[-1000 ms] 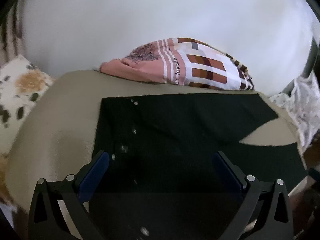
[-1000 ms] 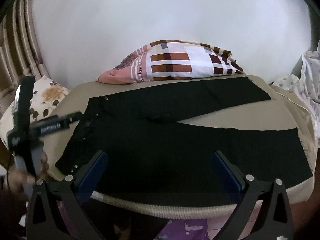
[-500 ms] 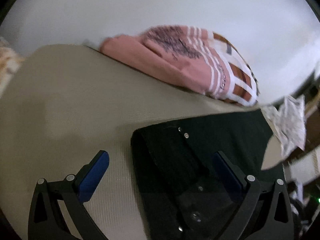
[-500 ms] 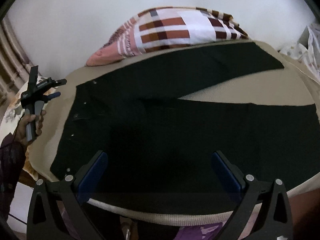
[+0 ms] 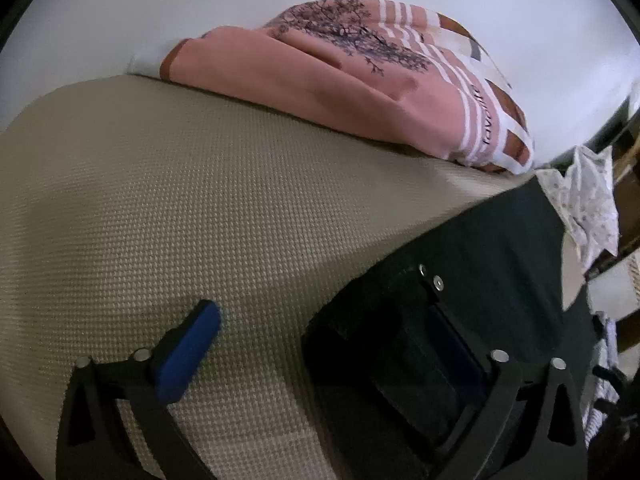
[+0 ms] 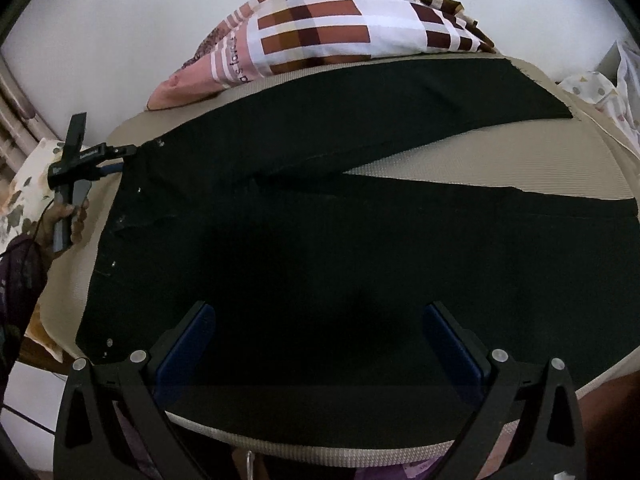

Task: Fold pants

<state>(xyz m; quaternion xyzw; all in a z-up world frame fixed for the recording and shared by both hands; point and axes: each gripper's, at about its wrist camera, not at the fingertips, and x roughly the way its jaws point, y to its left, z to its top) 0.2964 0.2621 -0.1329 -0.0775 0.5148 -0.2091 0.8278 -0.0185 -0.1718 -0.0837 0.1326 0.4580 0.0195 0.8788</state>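
Note:
Black pants (image 6: pixel 320 240) lie spread on a beige mat (image 6: pixel 520 160), legs parted in a V toward the right and waistband at the left. In the left wrist view the far waistband corner (image 5: pixel 360 320), with a metal stud (image 5: pixel 439 283), sits between the jaws of my left gripper (image 5: pixel 320 312). Those jaws are closing; the left pad (image 5: pixel 188 352) rests over bare mat, clear of the cloth. The right wrist view shows that left gripper (image 6: pixel 120 156) at the same corner, held by a hand (image 6: pixel 68 216). My right gripper (image 6: pixel 318 312) hangs open over the near leg, gripping nothing.
A pink and checked pillow (image 6: pixel 340 28) lies along the mat's far edge against a white wall. A flowered cushion (image 6: pixel 24 184) sits off the left end, and white patterned cloth (image 6: pixel 600 88) off the right end. The mat's near edge (image 6: pixel 320 452) runs below my right gripper.
My left gripper swung left and down from over the middle of the pants to the far waistband corner, and its jaws narrowed a little. My right gripper dropped closer over the near leg.

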